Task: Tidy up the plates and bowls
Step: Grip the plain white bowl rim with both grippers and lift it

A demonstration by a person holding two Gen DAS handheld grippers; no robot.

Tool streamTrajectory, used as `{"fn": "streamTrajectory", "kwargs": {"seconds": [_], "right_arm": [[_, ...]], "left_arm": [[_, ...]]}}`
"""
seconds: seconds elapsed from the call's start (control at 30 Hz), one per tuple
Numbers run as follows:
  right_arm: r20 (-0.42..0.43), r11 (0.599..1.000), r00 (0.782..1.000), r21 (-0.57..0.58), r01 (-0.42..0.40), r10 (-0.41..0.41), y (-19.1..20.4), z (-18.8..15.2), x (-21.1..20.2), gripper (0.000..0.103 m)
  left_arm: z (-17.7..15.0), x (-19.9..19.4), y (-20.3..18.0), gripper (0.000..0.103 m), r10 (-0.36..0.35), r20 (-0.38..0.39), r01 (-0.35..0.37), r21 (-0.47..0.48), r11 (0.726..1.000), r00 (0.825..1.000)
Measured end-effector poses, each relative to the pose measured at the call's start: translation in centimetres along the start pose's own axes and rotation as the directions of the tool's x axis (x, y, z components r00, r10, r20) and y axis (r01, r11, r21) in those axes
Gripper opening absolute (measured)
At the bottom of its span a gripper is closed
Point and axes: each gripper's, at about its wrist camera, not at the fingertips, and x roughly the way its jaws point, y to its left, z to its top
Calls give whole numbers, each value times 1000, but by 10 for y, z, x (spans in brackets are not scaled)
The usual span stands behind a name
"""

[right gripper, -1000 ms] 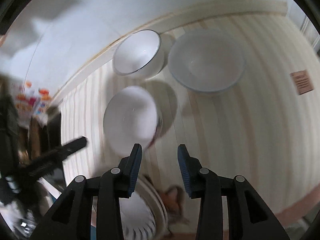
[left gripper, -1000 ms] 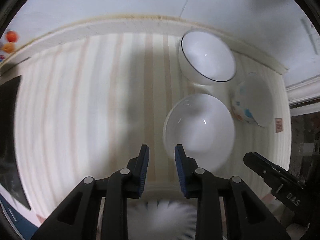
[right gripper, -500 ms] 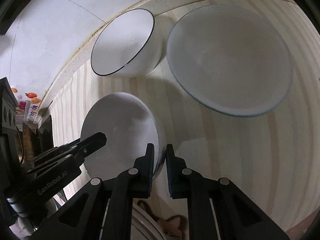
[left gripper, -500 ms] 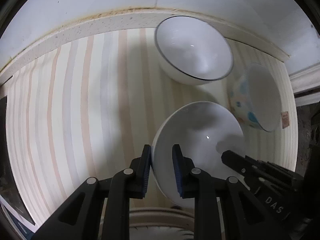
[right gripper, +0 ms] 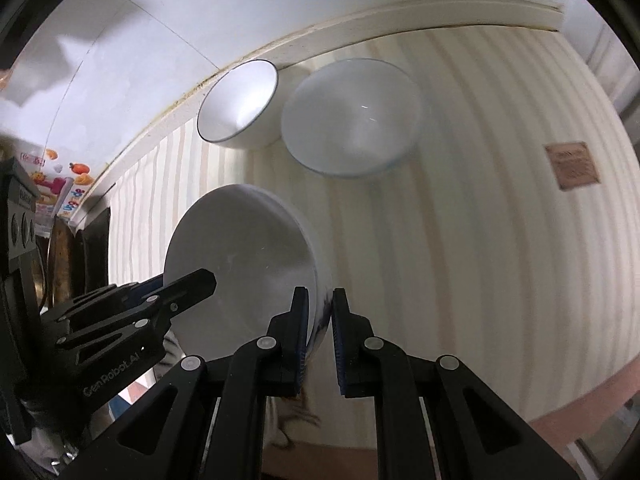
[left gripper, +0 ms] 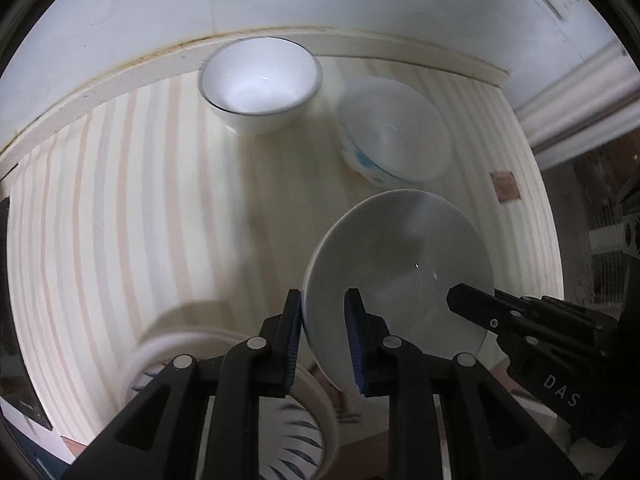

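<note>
While both grippers pinch opposite edges of its rim, the white bowl (left gripper: pixel 400 280) hangs tilted above the striped desk (left gripper: pixel 120 220), clear of the surface as far as the frames allow. Left gripper (left gripper: pixel 322 340): fingers clamped on the near rim, one pad inside, one outside. Right gripper (right gripper: pixel 320 332): fingers likewise closed on the rim at the other side, wall of the bowl between the pads. Judged glazed ceramic: stiff, smooth, likely slippery under rubber pads, moderately heavy, and breakable if dropped or knocked. Rim is the only thin section a narrow jaw can span, so holding there, at two opposed points, seems sound; a one-sided hold would let it swing. Behind it, by the wall, stands a dark-rimmed bowl (left gripper: pixel 260 84) upright, and just beside that a blue-patterned bowl (left gripper: pixel 394 136), also upright; whether these two touch cannot be told. Below the left gripper, a plate (left gripper: pixel 296 432) with a dark leaf pattern lies partly hidden. Small brown label (right gripper: pixel 572 166) sits on the desk, well apart.
</note>
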Motion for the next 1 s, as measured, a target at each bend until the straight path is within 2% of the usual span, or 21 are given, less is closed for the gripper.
{"fn": "streamTrajectory", "kwargs": {"seconds": [0.13, 0.43, 0.67, 0.8, 1.0], "right_arm": [[-4, 1000, 1000, 10, 21, -21, -15, -23, -8, 13], [-48, 996, 998, 81, 40, -36, -56, -63, 7, 13], [-59, 992, 997, 114, 53, -47, -71, -76, 23, 13], [-49, 992, 997, 110, 60, -55, -72, -78, 26, 13], [-56, 991, 998, 124, 49, -42, -75, -85, 24, 13]], "left_arm": [[-12, 14, -17, 19, 4, -9, -4, 23, 1000, 1000], [-48, 50, -45, 19, 18, -96, -10, 89, 996, 995], [-57, 75, -57, 19, 49, -116, -34, 127, 991, 992], [-58, 74, -61, 19, 63, -93, -50, 141, 989, 994], [-60, 76, -64, 19, 60, -103, -46, 134, 990, 993]]}}
